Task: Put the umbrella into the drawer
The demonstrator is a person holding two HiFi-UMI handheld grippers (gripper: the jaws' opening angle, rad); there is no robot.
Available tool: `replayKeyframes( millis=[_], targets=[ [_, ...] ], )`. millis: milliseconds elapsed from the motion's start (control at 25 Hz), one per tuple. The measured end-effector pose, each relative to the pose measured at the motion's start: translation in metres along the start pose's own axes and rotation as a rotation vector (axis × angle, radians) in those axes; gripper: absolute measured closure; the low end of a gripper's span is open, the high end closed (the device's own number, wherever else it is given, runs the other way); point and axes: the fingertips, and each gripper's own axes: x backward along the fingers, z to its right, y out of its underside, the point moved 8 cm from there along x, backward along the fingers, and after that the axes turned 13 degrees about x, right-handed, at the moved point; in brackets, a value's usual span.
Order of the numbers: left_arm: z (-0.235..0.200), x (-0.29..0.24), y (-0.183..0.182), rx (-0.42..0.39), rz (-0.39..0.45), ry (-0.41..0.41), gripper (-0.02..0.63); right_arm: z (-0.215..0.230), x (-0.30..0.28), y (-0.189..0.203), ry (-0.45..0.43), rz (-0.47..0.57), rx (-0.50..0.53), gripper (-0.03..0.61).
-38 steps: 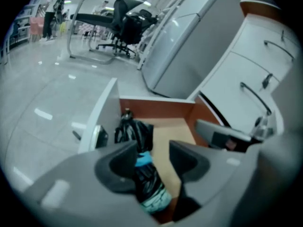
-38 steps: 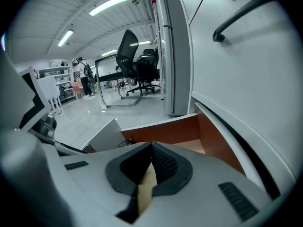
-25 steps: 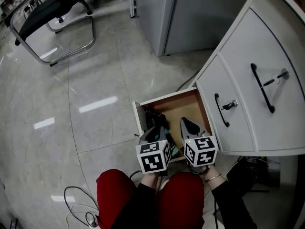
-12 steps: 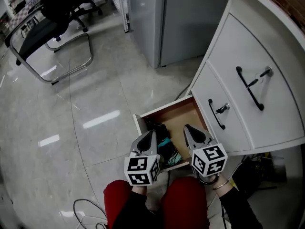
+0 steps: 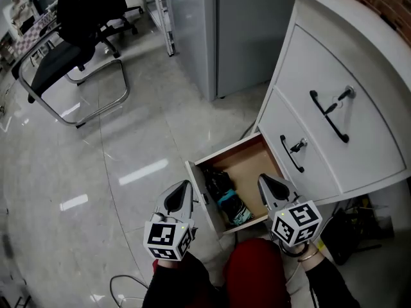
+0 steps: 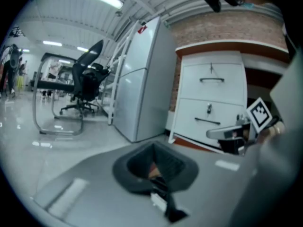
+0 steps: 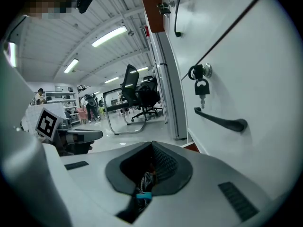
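The black folded umbrella [image 5: 226,196] with a teal band lies inside the open wooden drawer [image 5: 253,171] at the cabinet's foot. My left gripper [image 5: 184,185] hovers just left of the drawer's white front, apart from the umbrella. In the left gripper view its jaws [image 6: 154,146] are shut with nothing between them. My right gripper [image 5: 264,179] hangs over the drawer's near right corner, shut and empty. In the right gripper view [image 7: 152,144] a bit of the umbrella [image 7: 145,182] shows below the closed jaws.
The white cabinet [image 5: 334,153] has two shut drawers with black handles and keys above the open one. A grey cabinet [image 5: 237,31] stands behind, an office chair [image 5: 70,63] at far left. A cable [image 5: 122,284] lies on the floor beside the person's red-trousered knees [image 5: 257,274].
Both grippers have risen and drawn back from the drawer. The left one moved left, out over the drawer's front, and its jaws closed. The umbrella stays in the drawer.
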Motion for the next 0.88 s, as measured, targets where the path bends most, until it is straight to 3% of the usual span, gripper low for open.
replayKeyframes(
  millis=[560, 880],
  targets=[
    [0.017, 0.058, -0.036, -0.041, 0.064, 0.035, 0.611, -0.023, 0.055, -0.056, 0.043, 0.152, 0.106, 0.577],
    [0.03, 0.083, -0.044, -0.008, 0.09, 0.054, 0.611, -0.035, 0.081, -0.082, 0.029, 0.206, 0.099, 0.577]
  ],
)
